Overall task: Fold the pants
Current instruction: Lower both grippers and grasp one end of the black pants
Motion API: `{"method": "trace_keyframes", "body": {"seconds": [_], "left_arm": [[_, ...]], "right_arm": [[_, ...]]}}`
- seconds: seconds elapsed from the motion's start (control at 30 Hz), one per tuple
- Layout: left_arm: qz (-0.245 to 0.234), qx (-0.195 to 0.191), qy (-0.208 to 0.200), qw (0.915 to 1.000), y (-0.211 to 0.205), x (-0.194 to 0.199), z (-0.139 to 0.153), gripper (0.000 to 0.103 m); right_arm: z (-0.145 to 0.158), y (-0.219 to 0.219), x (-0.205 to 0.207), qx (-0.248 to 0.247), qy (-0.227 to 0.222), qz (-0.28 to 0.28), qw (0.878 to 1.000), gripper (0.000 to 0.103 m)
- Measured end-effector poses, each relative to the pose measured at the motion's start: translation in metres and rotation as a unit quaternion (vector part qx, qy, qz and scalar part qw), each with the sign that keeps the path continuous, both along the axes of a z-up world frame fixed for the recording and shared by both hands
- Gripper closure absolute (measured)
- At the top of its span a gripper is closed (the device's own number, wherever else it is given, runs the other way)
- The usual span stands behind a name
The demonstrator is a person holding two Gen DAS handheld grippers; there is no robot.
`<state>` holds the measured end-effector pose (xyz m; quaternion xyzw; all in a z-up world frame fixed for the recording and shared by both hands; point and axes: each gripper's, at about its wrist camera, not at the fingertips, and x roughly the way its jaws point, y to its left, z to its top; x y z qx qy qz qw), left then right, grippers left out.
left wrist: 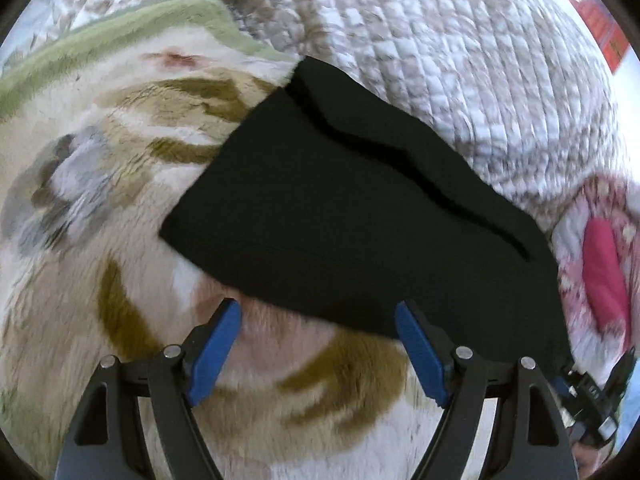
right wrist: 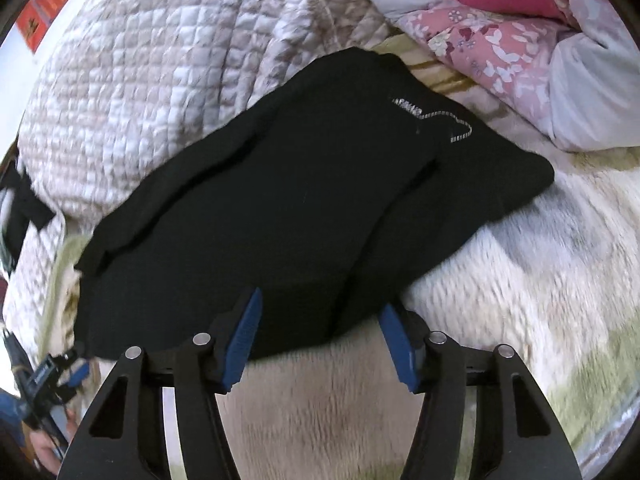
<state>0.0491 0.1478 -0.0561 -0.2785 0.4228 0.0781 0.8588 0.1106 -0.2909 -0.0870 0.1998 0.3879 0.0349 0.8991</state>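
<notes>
left wrist: close, looking down | right wrist: same | shared: black pants point(left wrist: 344, 208) point(right wrist: 296, 208)

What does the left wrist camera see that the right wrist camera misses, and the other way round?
Only the left wrist view shows the fluffy cream blanket's green border and its olive-brown markings. Only the right wrist view shows the sparkly stitched design on the black pants and the pink floral quilt. Both show the black folded pants, the beige quilted bedspread, and an open blue-tipped claw near the pants' edge.
</notes>
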Motion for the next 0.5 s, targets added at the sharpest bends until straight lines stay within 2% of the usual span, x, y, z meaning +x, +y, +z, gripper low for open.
{"method": "trace_keyframes", "body": {"seconds": [0.17,0.23,0.27,0.37,0.43,0.47,0.5], "left_arm": [[0.01,-0.004,-0.007,0.9999,0.007,0.014,-0.001,0.023],[0.012,0.009,-0.006,0.9999,0.006,0.019,-0.001,0.028],[0.015,0.014,-0.004,0.9998,0.007,0.022,-0.001,0.031],[0.023,0.027,0.002,0.9994,0.01,0.026,-0.001,0.046],[0.029,0.038,0.007,0.9988,0.012,0.027,0.0,0.067],[0.034,0.042,0.01,0.9985,0.014,0.028,0.0,0.073],[0.04,0.042,0.012,0.9983,0.017,0.028,-0.001,0.082]], "right_arm": [[0.009,-0.012,0.013,0.024,-0.029,-0.024,0.999,0.044],[0.012,-0.018,0.018,0.034,-0.038,-0.036,0.998,0.045],[0.014,-0.022,0.021,0.04,-0.04,-0.042,0.998,0.048],[0.017,-0.032,0.028,0.046,-0.044,-0.06,0.996,0.058],[0.017,-0.039,0.033,0.048,-0.045,-0.072,0.995,0.068],[0.016,-0.044,0.036,0.047,-0.041,-0.081,0.995,0.08],[0.013,-0.048,0.037,0.048,-0.037,-0.088,0.994,0.087]]}}
